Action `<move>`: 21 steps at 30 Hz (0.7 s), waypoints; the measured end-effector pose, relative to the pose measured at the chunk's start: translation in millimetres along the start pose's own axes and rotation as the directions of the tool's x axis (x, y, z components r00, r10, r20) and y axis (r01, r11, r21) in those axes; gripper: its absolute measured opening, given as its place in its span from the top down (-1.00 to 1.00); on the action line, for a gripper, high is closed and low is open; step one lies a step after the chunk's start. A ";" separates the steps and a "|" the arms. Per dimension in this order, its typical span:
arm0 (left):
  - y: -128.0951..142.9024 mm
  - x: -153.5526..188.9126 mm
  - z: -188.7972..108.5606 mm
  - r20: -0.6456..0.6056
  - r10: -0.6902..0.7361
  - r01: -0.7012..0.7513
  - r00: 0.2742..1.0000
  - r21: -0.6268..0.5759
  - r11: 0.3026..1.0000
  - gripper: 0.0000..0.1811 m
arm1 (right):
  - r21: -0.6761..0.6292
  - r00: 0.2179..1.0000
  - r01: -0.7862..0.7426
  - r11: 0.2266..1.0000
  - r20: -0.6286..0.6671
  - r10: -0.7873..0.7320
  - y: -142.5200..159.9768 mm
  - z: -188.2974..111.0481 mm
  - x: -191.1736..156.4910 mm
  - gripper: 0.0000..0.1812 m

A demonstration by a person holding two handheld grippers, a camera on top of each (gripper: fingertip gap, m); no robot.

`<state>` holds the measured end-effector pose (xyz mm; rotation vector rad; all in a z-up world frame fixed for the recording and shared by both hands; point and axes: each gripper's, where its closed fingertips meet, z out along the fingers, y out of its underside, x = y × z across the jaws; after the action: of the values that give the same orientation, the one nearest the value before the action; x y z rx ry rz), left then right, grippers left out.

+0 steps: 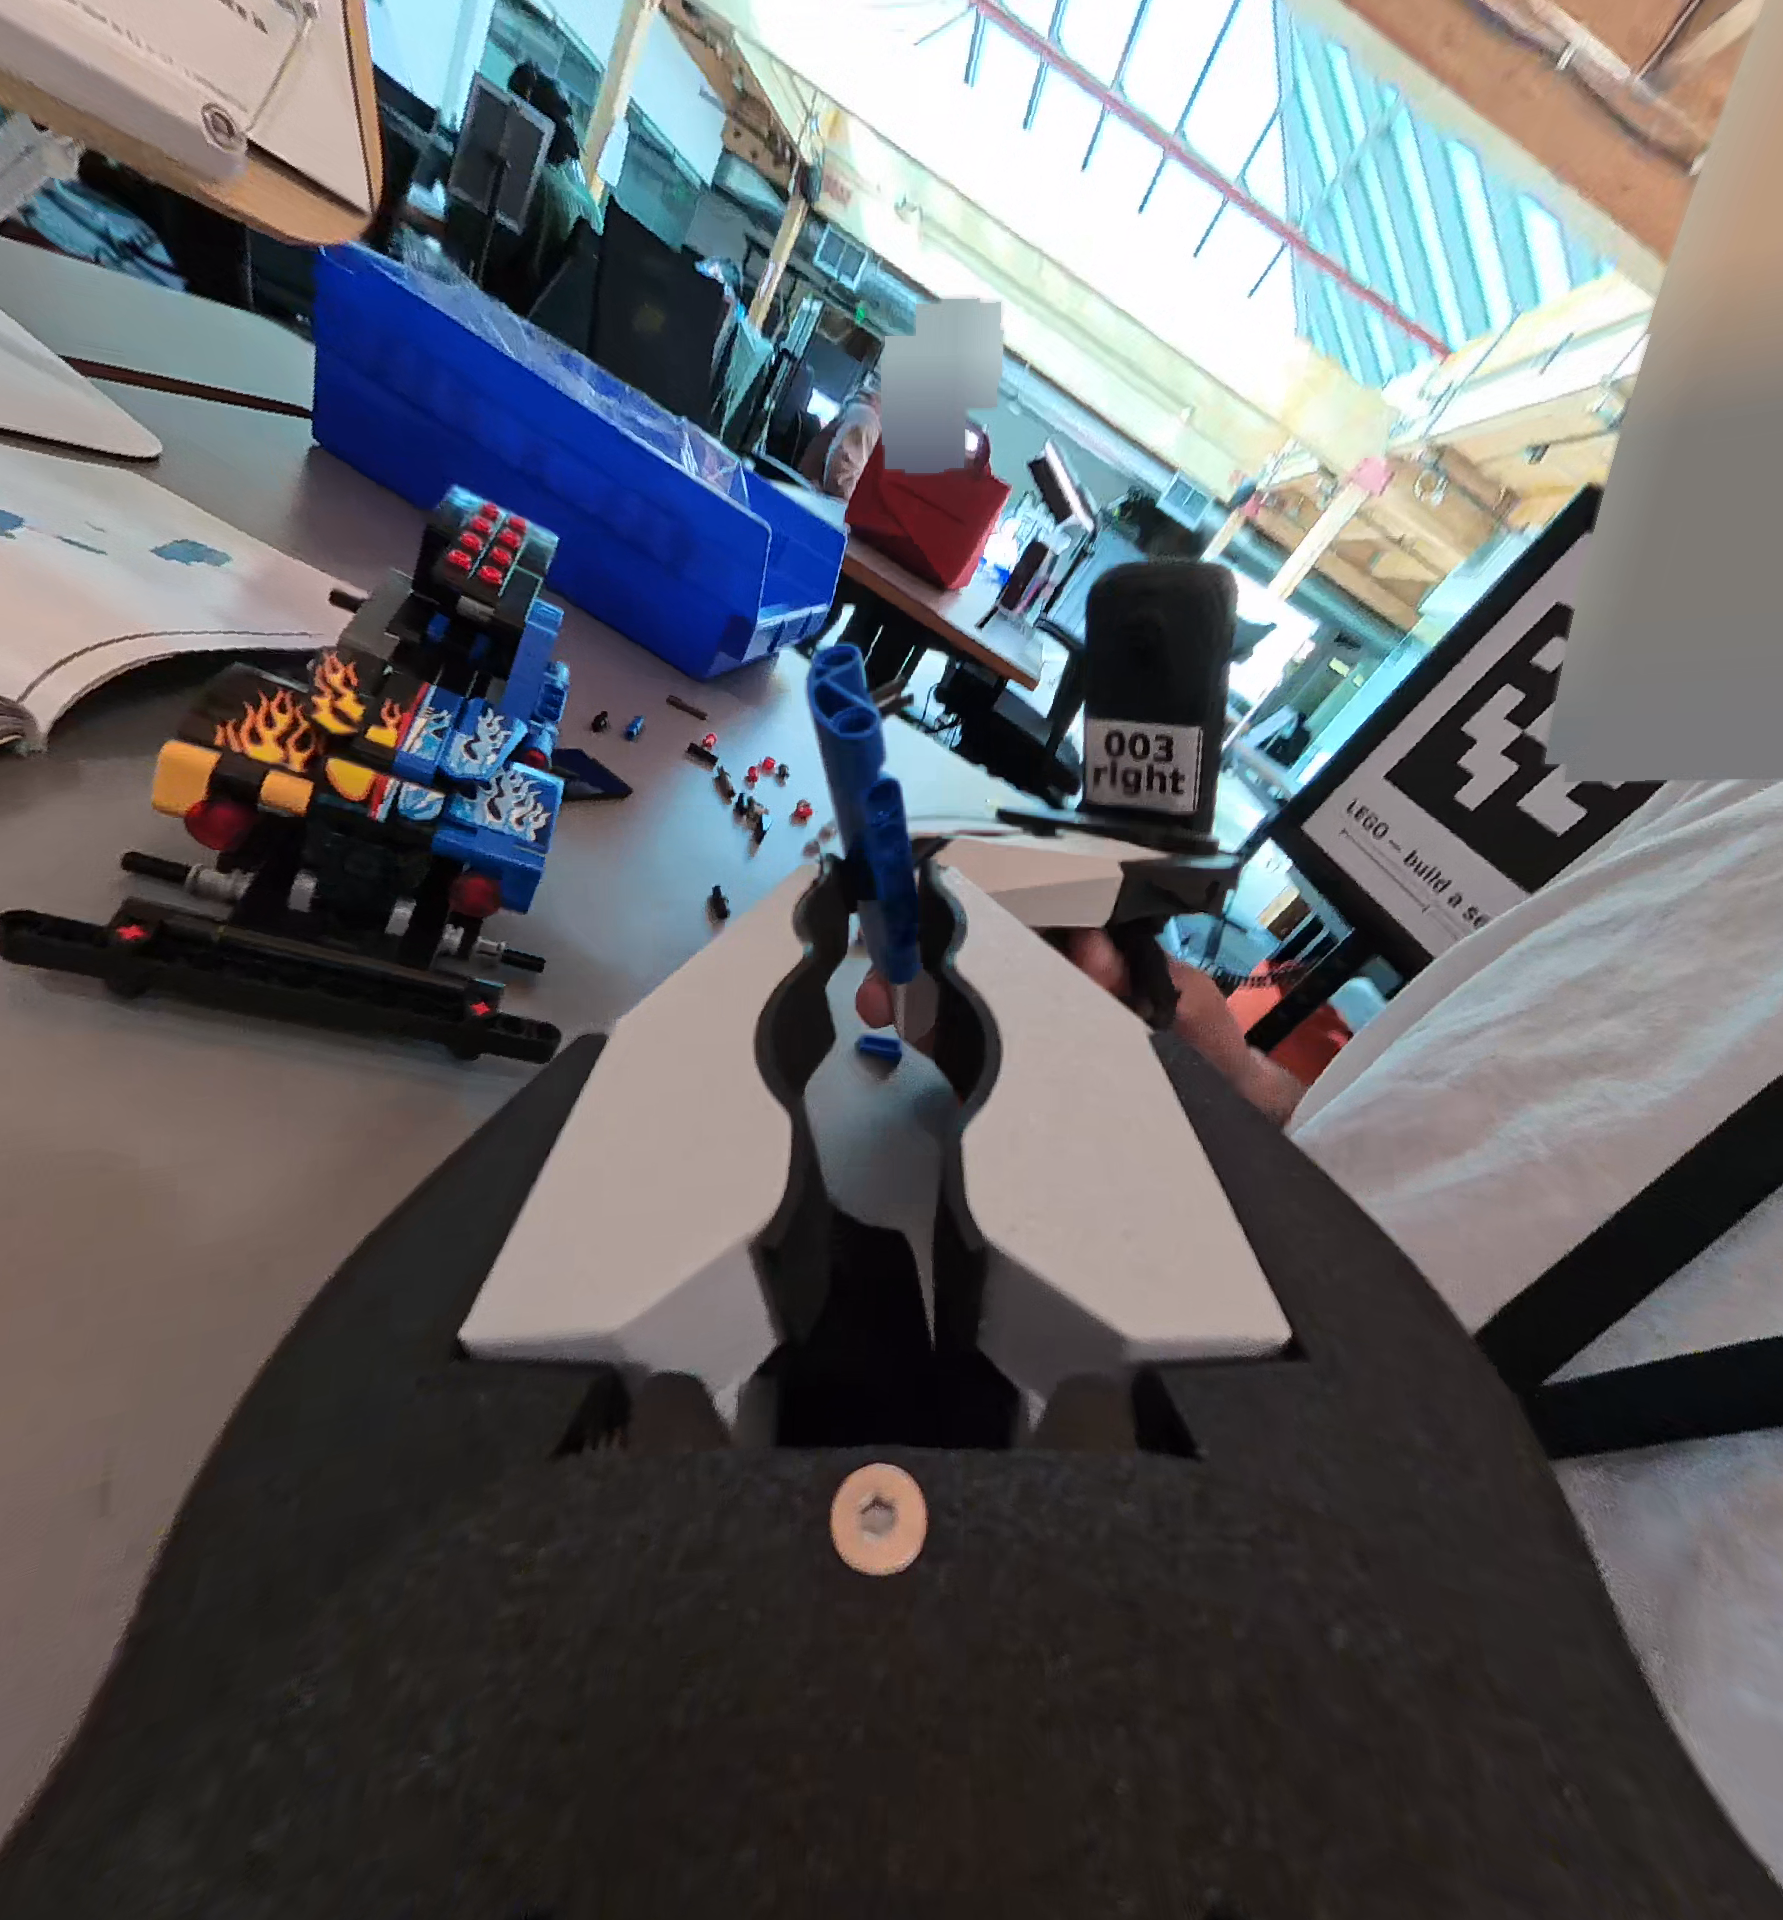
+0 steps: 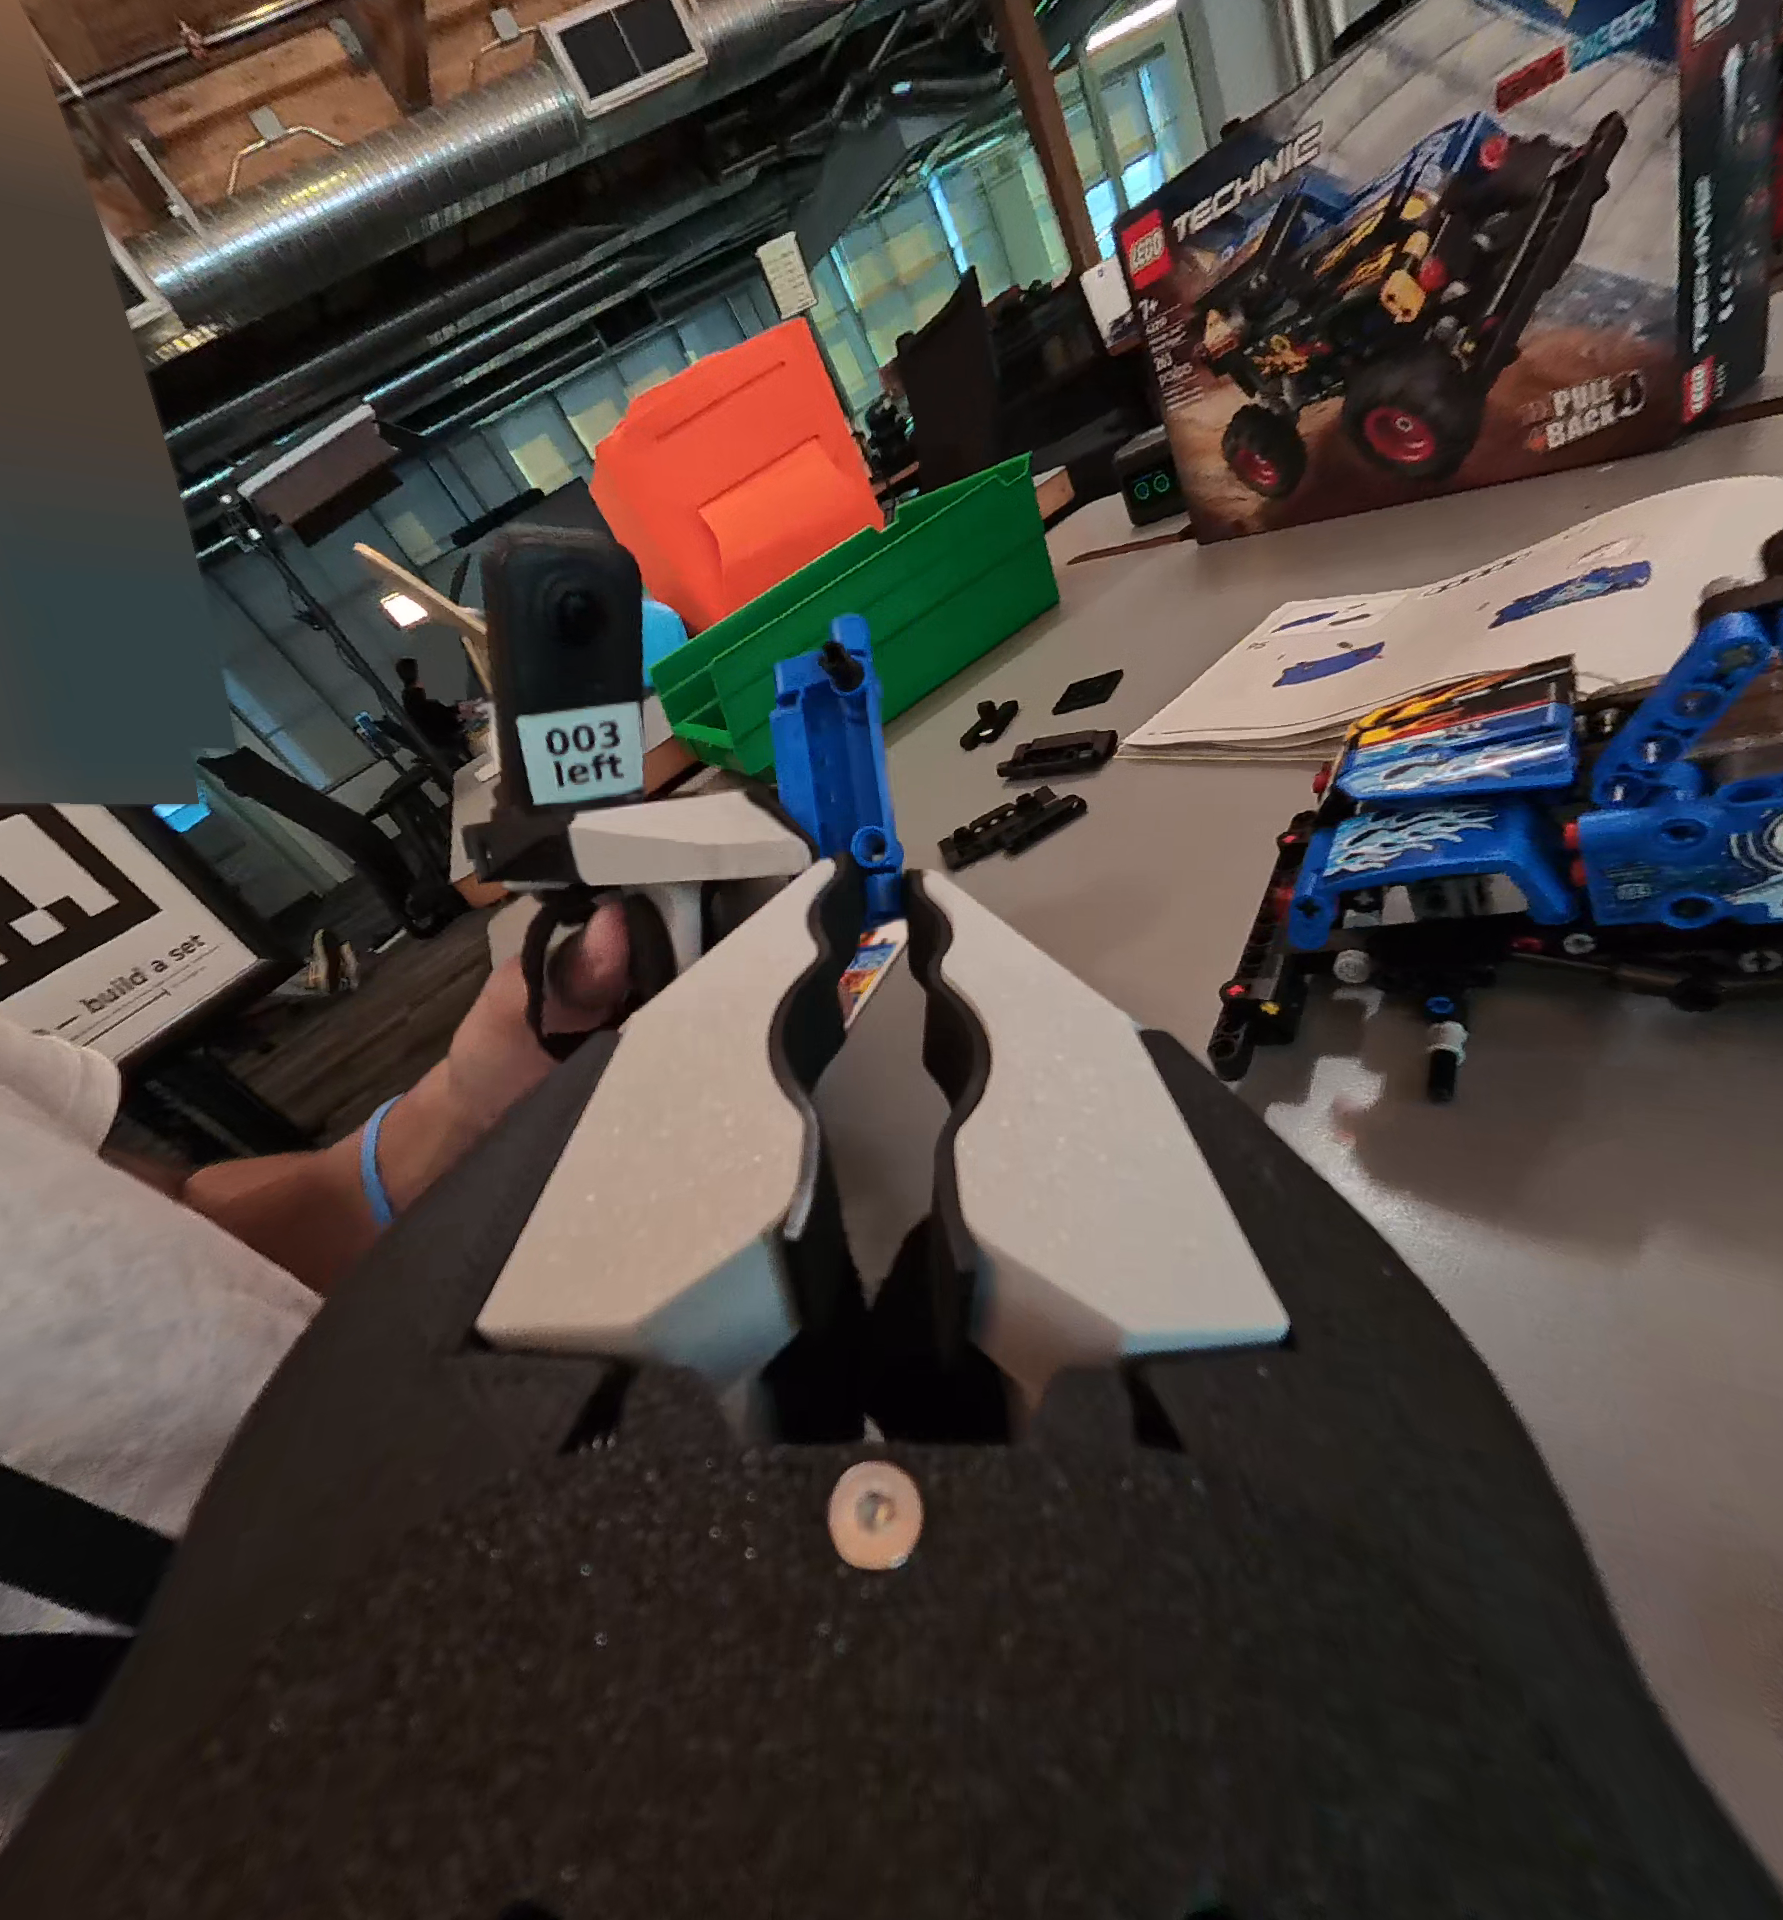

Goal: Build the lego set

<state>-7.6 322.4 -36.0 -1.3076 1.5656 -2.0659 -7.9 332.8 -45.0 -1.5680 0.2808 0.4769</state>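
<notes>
A blue Lego panel piece (image 1: 859, 769) stands upright in the air between both grippers, over the grey table's near edge. My left gripper (image 1: 879, 891) is shut on it, with the piece running down between its fingers. My right gripper (image 2: 874, 883) is shut on the lower end of the same piece (image 2: 833, 748), which has a black pin (image 2: 838, 661) at its top. Each gripper shows in the other's view, reaching in from the side: the right one (image 1: 1022, 852), the left one (image 2: 700, 842). The partly built blue, black and flame-patterned truck (image 1: 367, 769) (image 2: 1593, 831) rests on the table.
An open instruction booklet (image 1: 87, 582) (image 2: 1386, 665) lies behind the truck. Small loose pins (image 1: 752, 790) and black parts (image 2: 1032, 779) are scattered on the table (image 1: 139, 1195). A blue bin (image 1: 554, 457), a green bin (image 2: 866, 613) and the set's box (image 2: 1438, 281) stand farther back. My two grippers' fingertips are within a few centimetres of each other.
</notes>
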 end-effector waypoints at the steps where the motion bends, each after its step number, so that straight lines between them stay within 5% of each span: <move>1: 0.7 -1.6 -1.4 0.013 0.021 -0.020 1.000 -0.032 0.999 0.88 | -0.026 1.000 -0.020 0.999 0.017 0.020 2.2 -0.3 0.0 0.91; 5: 14.5 -6.9 -5.5 0.075 0.151 -0.126 0.986 -0.267 0.955 0.89 | -0.022 0.996 -0.055 0.998 0.068 0.057 -11.1 -7.5 3.1 0.74; 9: 26.7 1.3 -2.6 0.076 0.340 -0.280 0.937 -0.416 0.865 0.89 | -0.162 0.996 0.032 0.986 0.085 -0.018 0.2 -4.5 -1.4 0.86; 13: 17.5 -5.8 -1.7 0.160 0.425 -0.341 0.891 -0.380 0.860 0.88 | -0.154 1.000 -0.005 0.988 0.028 0.009 -4.0 -4.0 2.3 0.98; 17: 0.6 -4.1 -1.2 0.228 0.444 -0.394 0.867 -0.234 0.889 0.83 | -0.028 0.924 -0.372 0.928 0.082 0.373 -12.8 -3.8 8.1 0.99; 21: 8.9 -9.4 2.6 0.249 0.444 -0.391 0.861 -0.235 0.890 0.84 | 0.083 0.847 -0.531 0.843 0.098 0.523 -16.1 -4.5 19.8 0.94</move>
<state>-3.1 323.2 -48.4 -1.1350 1.7348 -1.4240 17.5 331.6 -39.9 -1.3526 0.6830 0.9316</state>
